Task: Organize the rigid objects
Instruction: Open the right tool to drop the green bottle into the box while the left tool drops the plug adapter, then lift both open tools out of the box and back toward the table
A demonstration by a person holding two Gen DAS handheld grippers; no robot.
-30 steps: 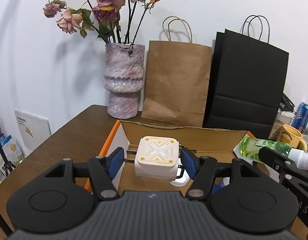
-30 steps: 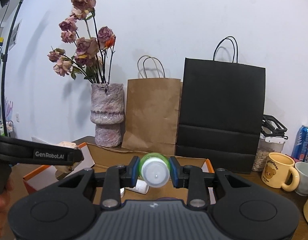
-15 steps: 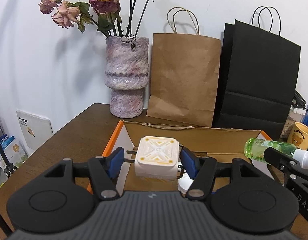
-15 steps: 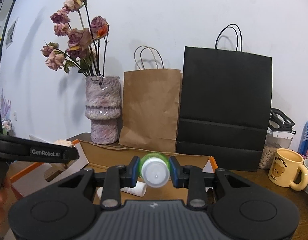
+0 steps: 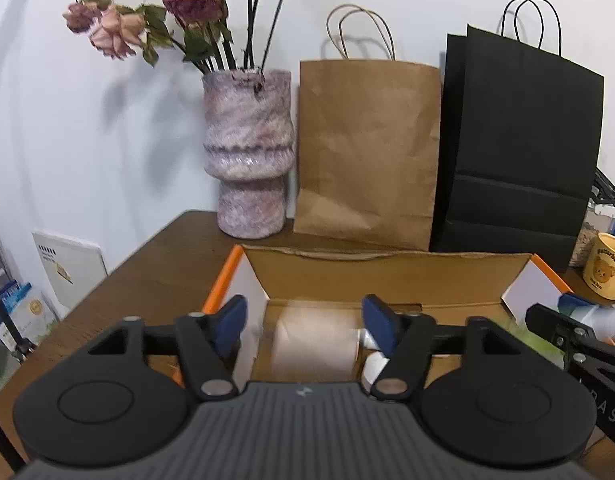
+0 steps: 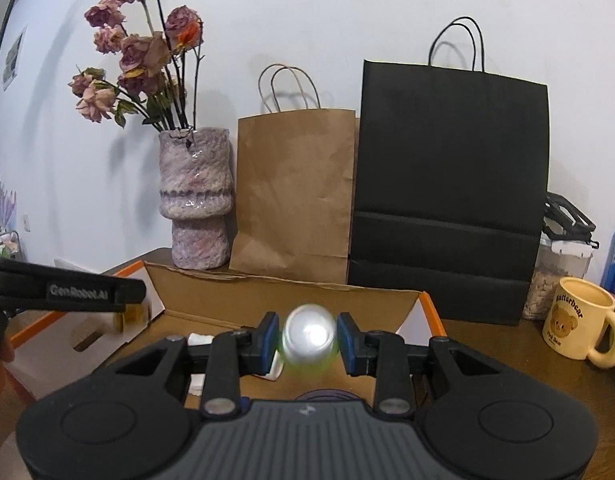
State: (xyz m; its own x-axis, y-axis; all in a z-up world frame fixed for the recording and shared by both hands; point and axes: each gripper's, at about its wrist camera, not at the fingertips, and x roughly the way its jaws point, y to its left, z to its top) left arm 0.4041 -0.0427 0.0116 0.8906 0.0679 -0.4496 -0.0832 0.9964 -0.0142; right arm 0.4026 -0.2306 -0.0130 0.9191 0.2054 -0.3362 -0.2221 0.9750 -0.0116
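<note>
An open cardboard box (image 5: 387, 268) with orange edges lies on the wooden table in front of both grippers. My left gripper (image 5: 305, 314) hangs over its left end, its jaws opening wide. Between and below them a white square block (image 5: 313, 344) shows as a pale blur inside the box, clear of both pads. My right gripper (image 6: 307, 330) is over the box (image 6: 267, 292) too, its jaws opening. The green bottle with a white cap (image 6: 309, 338) is blurred between them, with slim gaps to the pads. In the left wrist view that bottle (image 5: 599, 316) shows at the far right.
A flower vase (image 5: 249, 152), a brown paper bag (image 5: 367, 152) and a black paper bag (image 5: 519, 152) stand against the wall behind the box. A yellow bear mug (image 6: 579, 322) sits at the right. A small white tube (image 5: 373, 364) lies in the box.
The left jaws have spread and the white block has dropped out of them into the box. The right jaws have parted a little and the bottle has gone blurred between them.
</note>
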